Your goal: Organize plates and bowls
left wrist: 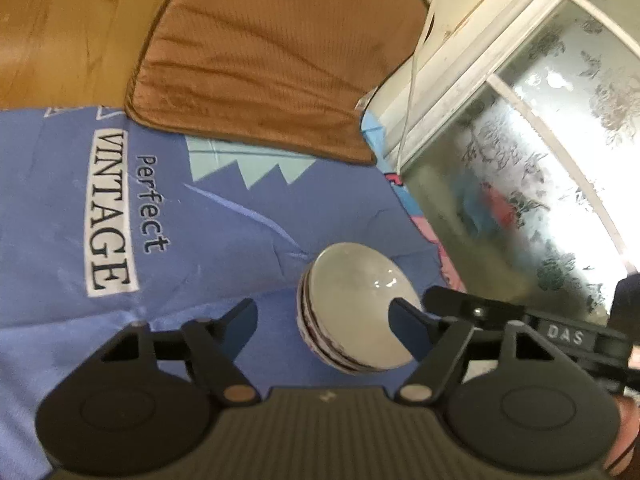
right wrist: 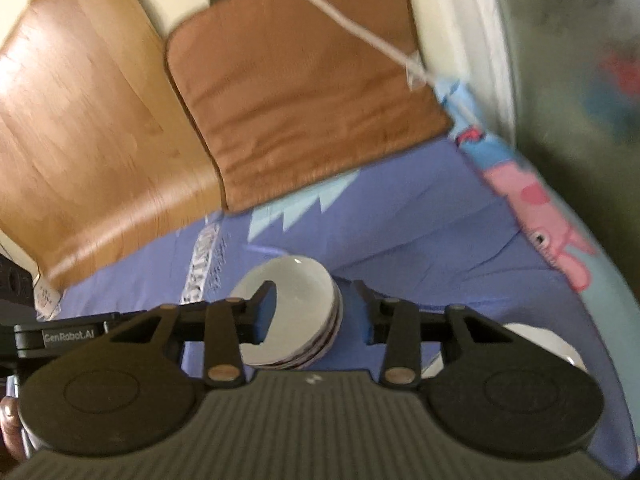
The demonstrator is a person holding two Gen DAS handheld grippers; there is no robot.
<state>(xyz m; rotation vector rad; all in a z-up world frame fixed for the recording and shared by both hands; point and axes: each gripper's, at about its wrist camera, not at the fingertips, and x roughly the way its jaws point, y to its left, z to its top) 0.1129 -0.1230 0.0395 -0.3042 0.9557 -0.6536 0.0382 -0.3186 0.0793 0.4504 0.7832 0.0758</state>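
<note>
A stack of white bowls (left wrist: 352,312) with dark rim lines rests on the blue cloth (left wrist: 200,240). My left gripper (left wrist: 324,312) is open: its right finger (left wrist: 404,320) hangs over the top bowl's hollow and its left finger stands on the cloth side, well clear of the stack. In the right wrist view the same stack (right wrist: 304,292) lies under my right gripper (right wrist: 316,304). Its left finger (right wrist: 266,308) sits over the hollow and its right finger just outside the rim. A gap shows on both sides, so the pads do not press.
A brown cushion (left wrist: 272,60) lies beyond the cloth on the wooden tabletop (left wrist: 60,32). A frosted patterned window (left wrist: 540,140) and a white cable (right wrist: 360,36) border the right side. Another white dish (right wrist: 540,340) sits at the lower right, partly hidden by my right gripper.
</note>
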